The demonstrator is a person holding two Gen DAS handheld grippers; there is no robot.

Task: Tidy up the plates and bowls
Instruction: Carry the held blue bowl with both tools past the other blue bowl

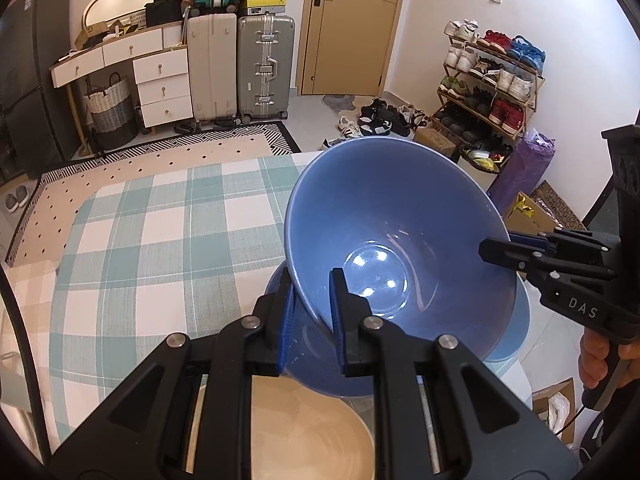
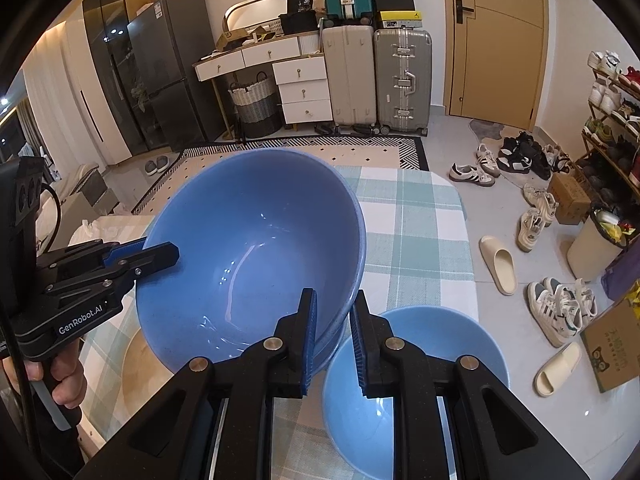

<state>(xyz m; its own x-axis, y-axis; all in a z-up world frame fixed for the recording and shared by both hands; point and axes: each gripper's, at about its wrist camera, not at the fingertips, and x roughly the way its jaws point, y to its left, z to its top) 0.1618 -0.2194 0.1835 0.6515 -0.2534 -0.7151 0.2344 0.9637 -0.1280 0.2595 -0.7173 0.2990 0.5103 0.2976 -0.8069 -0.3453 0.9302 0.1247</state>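
Note:
A large blue bowl (image 1: pixel 384 216) is held tilted above the table by both grippers. My left gripper (image 1: pixel 312 300) is shut on its near rim, one finger inside and one outside. My right gripper (image 2: pixel 334 320) is shut on the opposite rim of the same bowl (image 2: pixel 248 248); it also shows in the left wrist view (image 1: pixel 504 250). The left gripper shows in the right wrist view (image 2: pixel 160 250). A smaller light blue bowl (image 2: pixel 420 376) sits on the table below, partly hidden in the left wrist view (image 1: pixel 516 320). A beige plate (image 1: pixel 304 432) lies under my left gripper.
The table has a green and white checked cloth (image 1: pixel 160 240). The table's right edge (image 2: pixel 468 240) drops to the floor with slippers (image 2: pixel 500 264) and shoes (image 2: pixel 560 312). Suitcases (image 1: pixel 264 64), a white dresser (image 1: pixel 160 80) and a shoe rack (image 1: pixel 492 76) stand far behind.

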